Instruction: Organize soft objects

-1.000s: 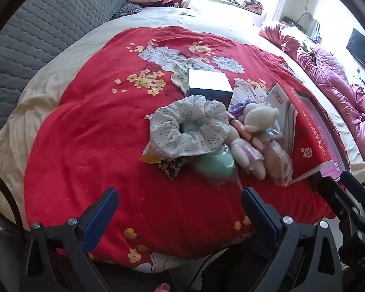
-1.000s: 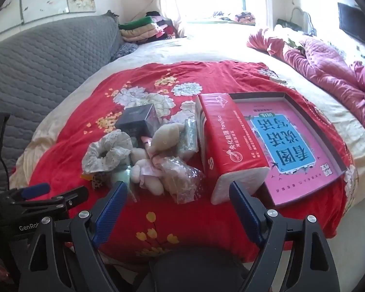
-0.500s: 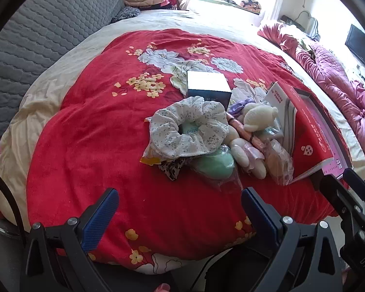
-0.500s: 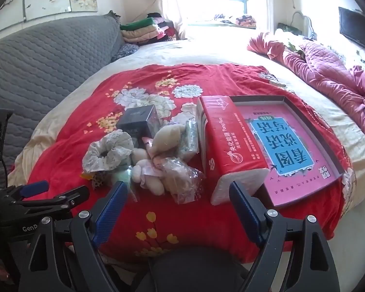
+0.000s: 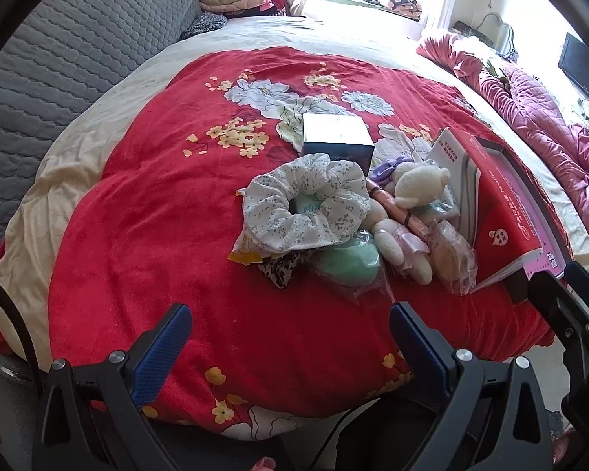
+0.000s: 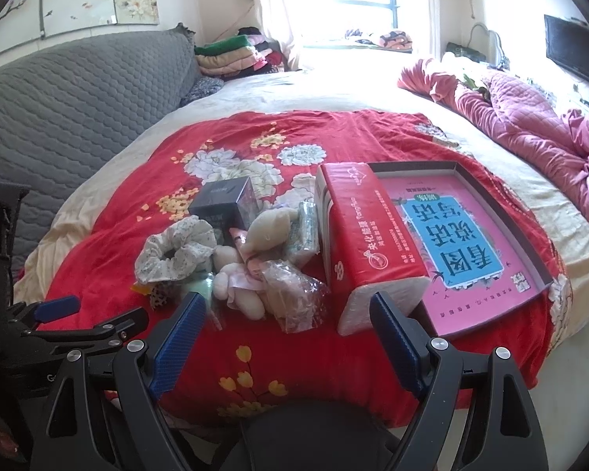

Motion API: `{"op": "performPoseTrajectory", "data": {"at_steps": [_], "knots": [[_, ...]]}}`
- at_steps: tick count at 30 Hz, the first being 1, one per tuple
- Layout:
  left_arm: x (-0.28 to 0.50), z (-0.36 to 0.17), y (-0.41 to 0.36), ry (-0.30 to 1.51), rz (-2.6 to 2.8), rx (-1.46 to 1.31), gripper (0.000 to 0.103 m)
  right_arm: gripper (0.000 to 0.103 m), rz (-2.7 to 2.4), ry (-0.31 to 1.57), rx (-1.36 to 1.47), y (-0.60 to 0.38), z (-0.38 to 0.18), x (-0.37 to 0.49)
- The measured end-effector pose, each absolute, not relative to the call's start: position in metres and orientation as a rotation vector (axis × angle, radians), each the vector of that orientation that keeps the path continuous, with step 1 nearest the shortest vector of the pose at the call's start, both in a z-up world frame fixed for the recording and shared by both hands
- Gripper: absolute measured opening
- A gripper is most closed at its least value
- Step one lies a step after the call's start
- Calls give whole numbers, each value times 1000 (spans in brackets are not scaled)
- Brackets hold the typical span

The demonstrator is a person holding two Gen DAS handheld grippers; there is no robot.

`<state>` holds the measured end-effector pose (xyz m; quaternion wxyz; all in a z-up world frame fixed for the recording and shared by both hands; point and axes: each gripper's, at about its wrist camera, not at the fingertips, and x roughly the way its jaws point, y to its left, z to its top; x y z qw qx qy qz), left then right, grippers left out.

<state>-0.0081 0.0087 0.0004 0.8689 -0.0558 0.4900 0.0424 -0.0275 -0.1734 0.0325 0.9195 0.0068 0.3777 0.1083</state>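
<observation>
Left wrist view: scrunchie [image 5: 304, 206] well beyond empty, wide-apart left claw [image 5: 288, 327].

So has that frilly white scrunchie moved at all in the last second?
No. The scrunchie still lies just in front of the dark box and on top of the green item, as before; only the camera view shifts slightly.

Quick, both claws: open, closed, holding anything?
Left claw: open, empty, short of the scrunchie.
Right claw: open, empty, near the tissue pack.
</observation>
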Motion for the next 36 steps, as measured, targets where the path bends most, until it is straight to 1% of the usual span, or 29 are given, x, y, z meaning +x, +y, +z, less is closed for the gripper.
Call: {"op": "performPoseTrajectory", "data": {"at_steps": [36], "knots": [[-8, -4, 11, 1039, 104, -115, 101, 86, 243, 800, -23, -164, 27, -26]]}}
